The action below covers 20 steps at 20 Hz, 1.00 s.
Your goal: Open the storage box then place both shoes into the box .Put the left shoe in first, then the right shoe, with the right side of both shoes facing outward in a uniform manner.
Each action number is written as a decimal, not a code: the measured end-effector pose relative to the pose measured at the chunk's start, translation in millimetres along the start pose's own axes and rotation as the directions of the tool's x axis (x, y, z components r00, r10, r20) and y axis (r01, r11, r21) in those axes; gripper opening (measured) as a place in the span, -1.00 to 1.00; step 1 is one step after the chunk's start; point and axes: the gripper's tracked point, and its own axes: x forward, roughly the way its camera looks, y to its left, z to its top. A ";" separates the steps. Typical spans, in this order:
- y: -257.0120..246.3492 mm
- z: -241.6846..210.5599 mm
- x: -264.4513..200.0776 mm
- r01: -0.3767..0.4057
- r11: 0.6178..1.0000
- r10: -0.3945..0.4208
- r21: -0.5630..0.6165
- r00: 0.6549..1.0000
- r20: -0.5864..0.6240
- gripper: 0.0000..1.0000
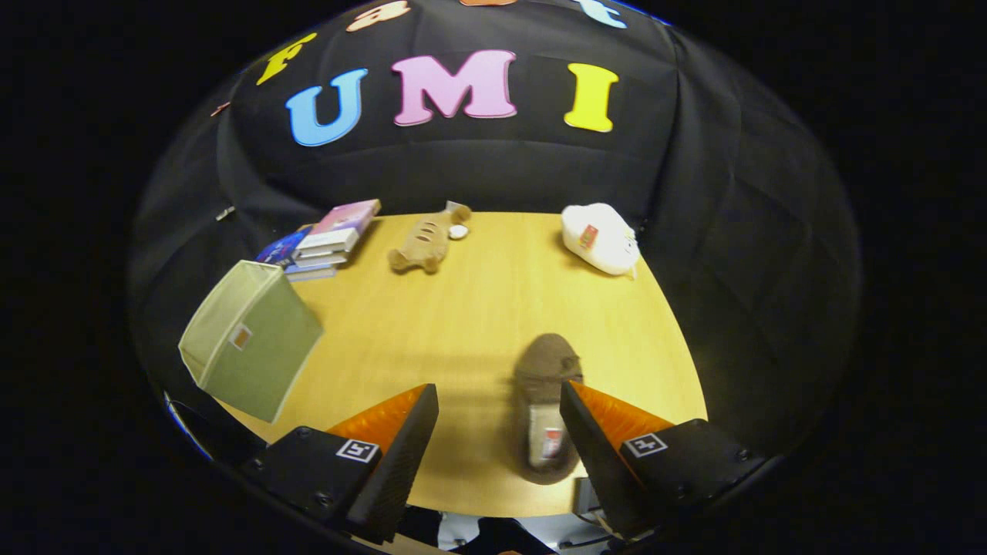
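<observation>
Table (478, 308): light wood top, set against the booth's black cloth wall; landmark for everything below.

Box (250, 339): green fabric storage box at the table's near left corner, tipped so one corner overhangs the edge, a small tag on its facing side. Whether its top is open cannot be told.

Gripper (500, 397): held above the table's near edge, fingers spread wide, nothing between the pads.

Shoe (546, 405): brown, lying on the table near its front edge, toe pointing toward the far wall, just inside the right finger and partly covered by it.

White plush (600, 239): far right corner of the table.

Books (328, 240): small stack at the far left corner, behind the box.

Tan plush (426, 243): far edge, left of centre, beside the books.
</observation>
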 end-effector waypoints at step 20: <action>-75.4 -80.1 131.9 0.090 0.984 -0.048 0.155 0.965 -0.259 -0.46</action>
